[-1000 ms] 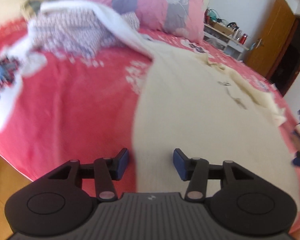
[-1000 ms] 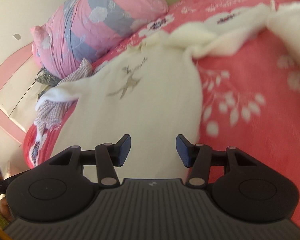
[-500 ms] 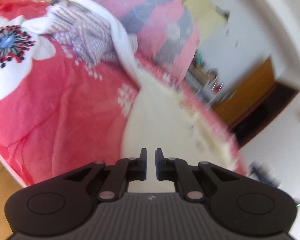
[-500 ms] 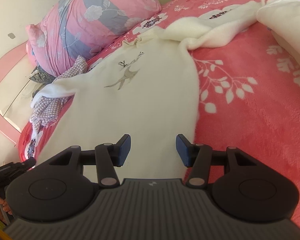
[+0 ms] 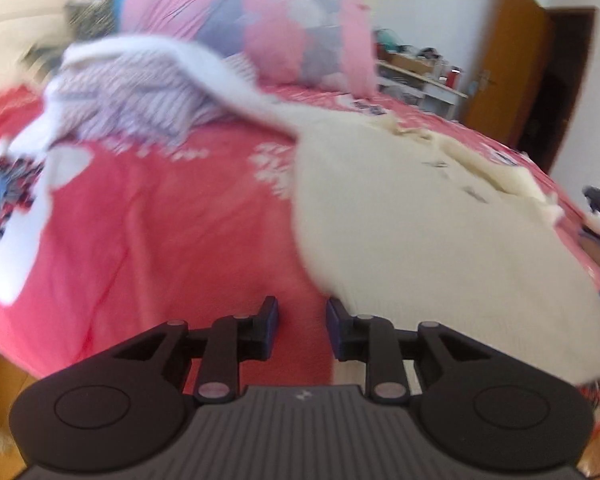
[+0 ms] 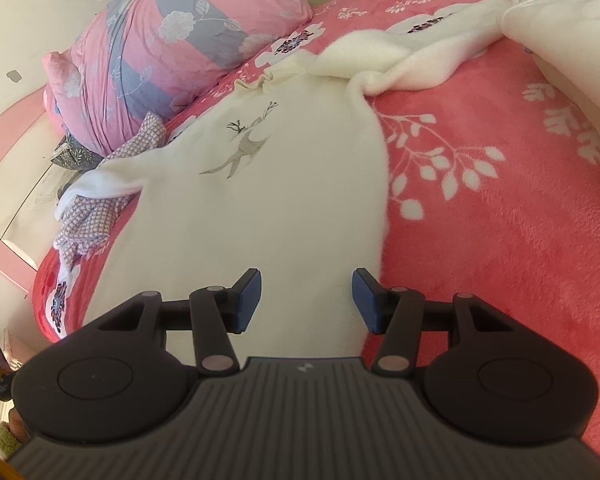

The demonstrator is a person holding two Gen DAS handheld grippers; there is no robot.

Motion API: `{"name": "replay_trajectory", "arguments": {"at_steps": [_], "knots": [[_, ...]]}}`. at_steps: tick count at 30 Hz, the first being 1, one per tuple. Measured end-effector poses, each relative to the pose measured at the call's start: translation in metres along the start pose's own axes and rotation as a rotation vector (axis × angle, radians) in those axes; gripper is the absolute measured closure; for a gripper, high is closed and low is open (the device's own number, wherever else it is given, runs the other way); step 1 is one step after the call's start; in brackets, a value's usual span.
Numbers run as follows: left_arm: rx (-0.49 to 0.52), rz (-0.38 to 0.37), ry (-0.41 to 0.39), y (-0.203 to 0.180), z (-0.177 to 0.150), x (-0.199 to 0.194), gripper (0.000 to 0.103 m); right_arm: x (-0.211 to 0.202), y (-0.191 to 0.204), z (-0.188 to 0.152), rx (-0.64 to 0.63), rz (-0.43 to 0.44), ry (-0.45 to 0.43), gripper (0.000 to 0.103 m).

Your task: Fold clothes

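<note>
left wrist view: the left gripper [image 5: 298, 326] hovers over the red bedspread [image 5: 148, 248] with its jaws opening, nothing between them; the cream sweater [image 5: 420, 216] edge lies just to its right. the right gripper [image 6: 306, 298] stands half spread and empty over the sweater's hem near its right edge, so it seems the nearer one. the garment's long axis runs away toward the pink pillow [image 6: 172, 48]; a checked garment [image 6: 88, 216] lies under its far left sleeve.

Pink floral bedspread [image 6: 500, 220], rolled quilt [image 6: 188, 40], wooden door [image 5: 508, 60]
</note>
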State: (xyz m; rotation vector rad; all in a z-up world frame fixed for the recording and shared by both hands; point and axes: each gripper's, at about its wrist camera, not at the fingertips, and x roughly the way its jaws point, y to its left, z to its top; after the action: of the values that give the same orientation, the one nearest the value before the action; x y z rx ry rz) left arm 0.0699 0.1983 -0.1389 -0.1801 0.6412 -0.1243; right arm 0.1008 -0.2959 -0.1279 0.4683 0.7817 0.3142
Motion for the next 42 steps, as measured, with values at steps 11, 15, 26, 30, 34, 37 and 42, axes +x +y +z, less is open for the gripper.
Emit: {"name": "replay_trajectory", "arguments": {"at_steps": [11,15,26,30,34,37,42], "knots": [[-0.411,-0.434,-0.076,0.031,-0.001,-0.002,0.054,0.002,0.0,-0.001,0.009,-0.016,0.01,0.05],[-0.534,-0.509,-0.096,0.049,-0.007,-0.001,0.053,0.002,0.0,-0.001,0.008,-0.017,0.01,0.05],[-0.651,-0.46,-0.127,0.079,-0.012,-0.002,0.056,0.003,0.001,-0.001,0.003,-0.019,0.007,0.05],[-0.528,-0.409,-0.192,0.064,0.004,-0.021,0.056,0.001,0.005,-0.002,-0.026,-0.036,-0.011,0.05],[-0.326,-0.369,-0.167,0.027,0.017,-0.019,0.056,-0.009,0.018,-0.001,-0.094,-0.027,-0.078,0.053],[-0.185,-0.285,-0.053,-0.002,0.017,0.002,0.056,-0.01,0.043,-0.003,-0.223,0.024,-0.088,0.057],[-0.163,-0.186,0.05,-0.003,0.007,0.019,0.072,-0.001,0.055,-0.031,-0.404,0.052,0.028,0.059]]}}
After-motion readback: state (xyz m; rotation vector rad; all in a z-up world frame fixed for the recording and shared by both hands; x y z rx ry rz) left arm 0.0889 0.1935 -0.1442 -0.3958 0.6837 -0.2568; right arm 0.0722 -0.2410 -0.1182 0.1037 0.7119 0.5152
